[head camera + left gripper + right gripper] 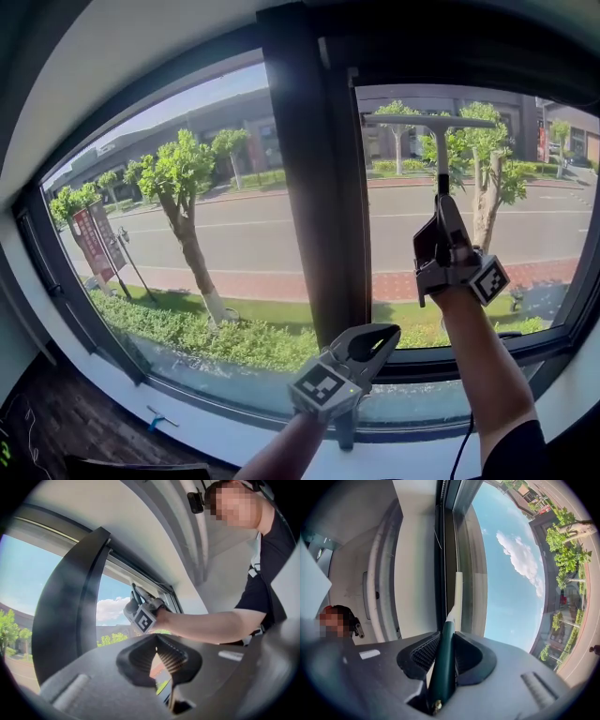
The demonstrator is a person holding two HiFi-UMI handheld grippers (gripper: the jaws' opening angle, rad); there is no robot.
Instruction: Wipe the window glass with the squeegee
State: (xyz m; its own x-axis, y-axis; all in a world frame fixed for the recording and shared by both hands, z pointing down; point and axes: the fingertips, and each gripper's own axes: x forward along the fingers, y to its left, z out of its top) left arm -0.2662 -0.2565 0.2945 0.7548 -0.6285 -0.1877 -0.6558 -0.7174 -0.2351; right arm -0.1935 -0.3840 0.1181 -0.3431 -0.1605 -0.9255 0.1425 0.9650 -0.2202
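While the right gripper (441, 208) is raised high in front of the right pane, its jaws clamp the dark green handle of the squeegee (429, 120). Right gripper view confirms: both ribbed pads pressed on the handle (443, 667), shaft running straight out between them. Blade horizontal near the top of the window glass (525, 216), just below the upper frame. Head view cannot settle whether the rubber edge touches the pane; in the right gripper view the blade sits edge-on, close beside the glass and frame.

Left gripper (382, 336) low, in front of the bottom frame, near the foot of the dark centre mullion (319, 187). Jaw tips meet, nothing between them; the left gripper view (157, 639) shows the same, pads closed and empty.

Small blue object (157, 419) lies on the white sill (234, 436), far left, well apart from both grippers. Trees, road and buildings outside.
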